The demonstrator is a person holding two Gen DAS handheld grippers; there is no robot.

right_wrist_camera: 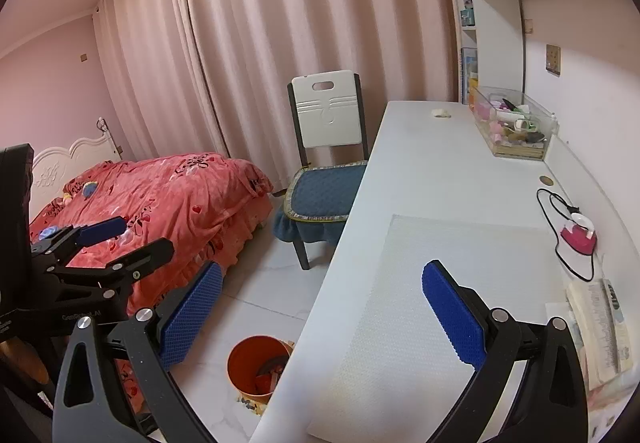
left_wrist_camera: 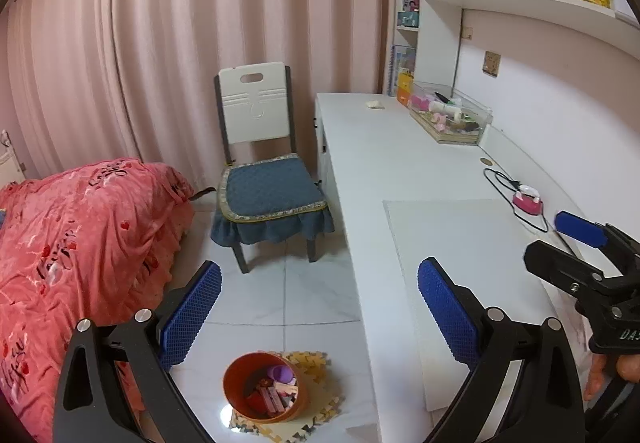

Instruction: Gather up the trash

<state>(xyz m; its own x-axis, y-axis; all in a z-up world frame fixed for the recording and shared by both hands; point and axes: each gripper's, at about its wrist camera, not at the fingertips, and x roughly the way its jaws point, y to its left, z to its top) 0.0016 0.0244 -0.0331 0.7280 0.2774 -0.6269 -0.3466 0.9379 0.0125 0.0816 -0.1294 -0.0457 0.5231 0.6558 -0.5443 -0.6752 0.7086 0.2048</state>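
Pink curtains (left_wrist_camera: pixel 160 43) hang behind a long white desk (left_wrist_camera: pixel 400 163) in a bedroom with a white tile floor. Far away, near the back left corner of the desktop, lies a small crumpled piece of pale paper trash (left_wrist_camera: pixel 375 105), well apart from both tools. A round orange plastic bin (left_wrist_camera: pixel 262 387) stands on the floor by the desk's front left edge, on a yellow puzzle mat (left_wrist_camera: pixel 312 363).

Held wide open, the left gripper (left_wrist_camera: pixel 320 319) hangs over the floor and the desk's left edge, with the bin just below it and nothing between its blue pads. Also wide open and empty, the right gripper (right_wrist_camera: pixel 322 319) hangs over a white mat (right_wrist_camera: pixel 440 303) on the near part of the desktop.

From the left camera you can look down into the bin and see a purple cup and small red boxes. Only the right camera shows an open book (right_wrist_camera: pixel 600 327) at the desktop's near right edge and the white headboard (right_wrist_camera: pixel 72 159) of the bed with the red blanket (right_wrist_camera: pixel 168 195).
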